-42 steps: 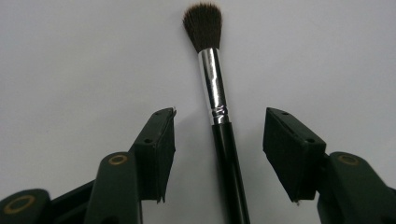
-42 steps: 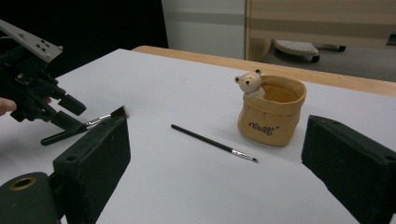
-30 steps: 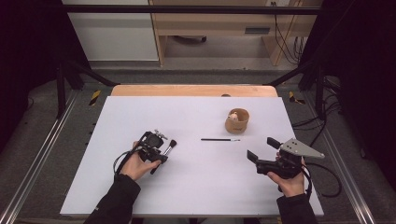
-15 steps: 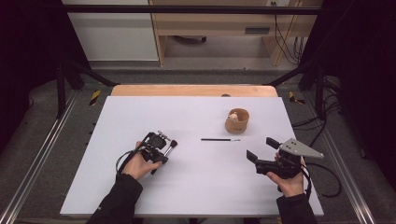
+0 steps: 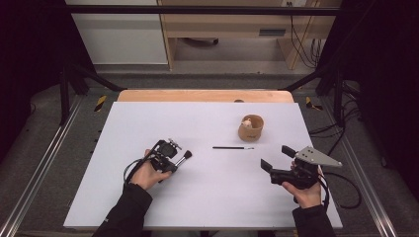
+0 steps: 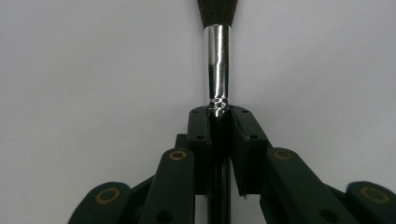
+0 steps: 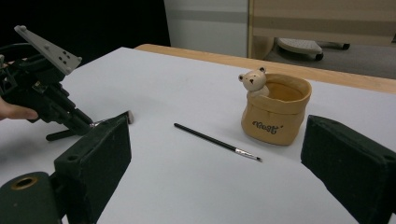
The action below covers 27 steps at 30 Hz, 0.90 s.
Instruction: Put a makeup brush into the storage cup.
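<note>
On the white table (image 5: 148, 118) my left gripper (image 5: 177, 159) lies low at the left. Its jaws have just been closing and now press on the handle of a thick brush (image 5: 187, 155). The brush's silver ferrule (image 6: 218, 60) and dark bristles stick out past the tips of that gripper (image 6: 219, 114). The right gripper (image 5: 276, 158) stands open at the right, nothing between its jaws (image 7: 217, 135). A thin black brush (image 5: 232, 147) (image 7: 217, 142) lies flat between the two hands. Beyond it stands a tan pouch (image 5: 251, 128) (image 7: 275, 109) with a small bear (image 7: 254, 80) at its rim.
A wooden strip (image 5: 205, 96) runs along the table's far edge. Metal rails (image 5: 44, 163) flank the table, and cables (image 5: 346, 190) trail at the right. The other hand's gripper (image 7: 46, 100) lies at the left of the right gripper view.
The left gripper's jaws have closed onto the thick brush's handle. Both hands have kept their places.
</note>
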Tool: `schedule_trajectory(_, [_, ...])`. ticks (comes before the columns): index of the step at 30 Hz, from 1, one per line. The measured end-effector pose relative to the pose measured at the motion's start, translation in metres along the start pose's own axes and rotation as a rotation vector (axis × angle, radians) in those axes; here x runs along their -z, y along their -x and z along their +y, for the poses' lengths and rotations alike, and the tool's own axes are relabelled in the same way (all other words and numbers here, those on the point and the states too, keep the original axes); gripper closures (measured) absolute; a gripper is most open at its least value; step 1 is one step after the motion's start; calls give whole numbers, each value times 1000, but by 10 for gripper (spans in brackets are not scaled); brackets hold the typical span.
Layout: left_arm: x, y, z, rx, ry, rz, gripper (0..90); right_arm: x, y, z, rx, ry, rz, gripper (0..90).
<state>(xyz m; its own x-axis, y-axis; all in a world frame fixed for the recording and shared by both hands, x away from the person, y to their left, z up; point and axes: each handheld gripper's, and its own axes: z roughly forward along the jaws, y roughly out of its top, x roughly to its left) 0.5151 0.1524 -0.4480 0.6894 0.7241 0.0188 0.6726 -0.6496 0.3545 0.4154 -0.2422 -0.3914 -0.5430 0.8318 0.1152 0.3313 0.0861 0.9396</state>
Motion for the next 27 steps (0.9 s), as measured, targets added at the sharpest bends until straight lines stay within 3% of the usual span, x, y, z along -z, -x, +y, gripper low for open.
schedule_trajectory(9, [1,2,0,-23,4,5,780,-1,1,-1,-4,-3,0,90])
schedule_trajectory(15, [9,2,-5,-34,41,39,781,-1,1,-1,-4,-3,-2,90])
schedule_trajectory(22, [29,0,-16,-10,150,44,781,0,1,-1,-7,0,0,90])
schedule_trajectory(27, [41,3,-24,19,241,70,781,0,0,0,-8,2,1,90])
